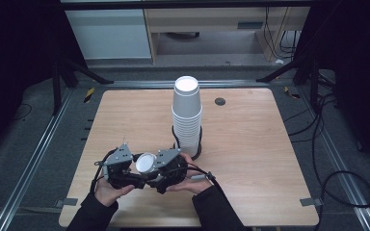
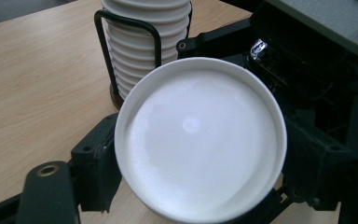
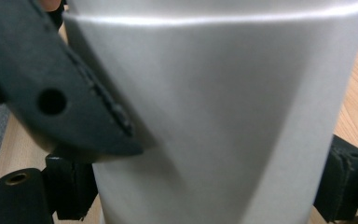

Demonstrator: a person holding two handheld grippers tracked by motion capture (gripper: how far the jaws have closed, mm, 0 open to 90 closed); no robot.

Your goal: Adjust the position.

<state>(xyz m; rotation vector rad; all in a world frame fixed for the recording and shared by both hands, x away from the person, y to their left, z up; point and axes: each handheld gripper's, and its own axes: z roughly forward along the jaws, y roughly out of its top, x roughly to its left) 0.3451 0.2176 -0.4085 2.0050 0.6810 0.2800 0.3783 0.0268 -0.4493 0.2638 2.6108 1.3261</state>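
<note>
A single white paper cup is held just above the table's front, between both grippers. In the left gripper view its round base faces the camera, and my left gripper has a jaw against each side of it. My right gripper clamps the same cup across its side wall, which shows a slanting crease. Behind stands a tall stack of upturned white cups in a black wire holder.
The wooden table has a small dark grommet near its far edge. A person's hands come in from the front edge. Cables lie on the floor to the right.
</note>
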